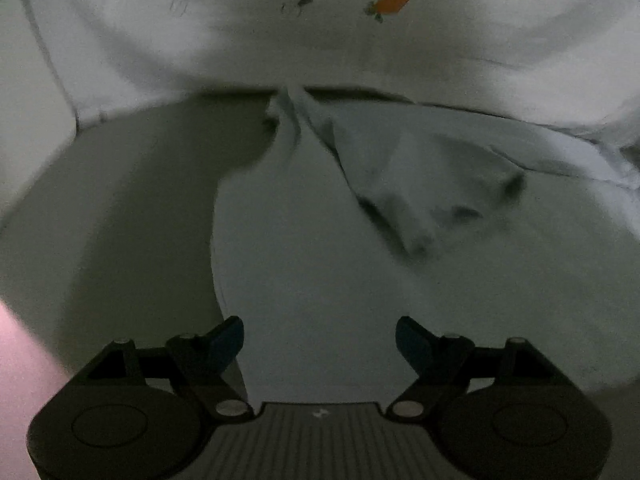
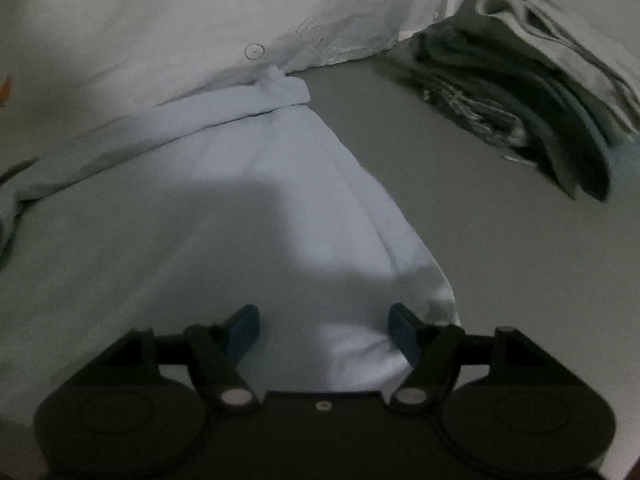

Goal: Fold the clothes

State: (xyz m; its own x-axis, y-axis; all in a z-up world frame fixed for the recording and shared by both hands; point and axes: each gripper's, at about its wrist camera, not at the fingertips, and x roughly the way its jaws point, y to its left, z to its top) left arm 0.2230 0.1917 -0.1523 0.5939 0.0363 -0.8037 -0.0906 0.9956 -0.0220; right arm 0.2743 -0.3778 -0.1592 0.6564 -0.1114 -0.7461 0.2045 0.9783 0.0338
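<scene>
A pale blue garment lies spread and creased on the grey surface. My left gripper is open just above the garment's left part, with cloth between its fingers but not pinched. In the right wrist view the same garment lies flat, with a folded band at its far end. My right gripper is open over the garment's near right corner, its right finger close to the cloth's edge.
A white cloth with orange carrot prints lies bunched behind the garment; it also shows in the right wrist view. A stack of folded dark and grey clothes sits at the far right. Bare grey surface lies between.
</scene>
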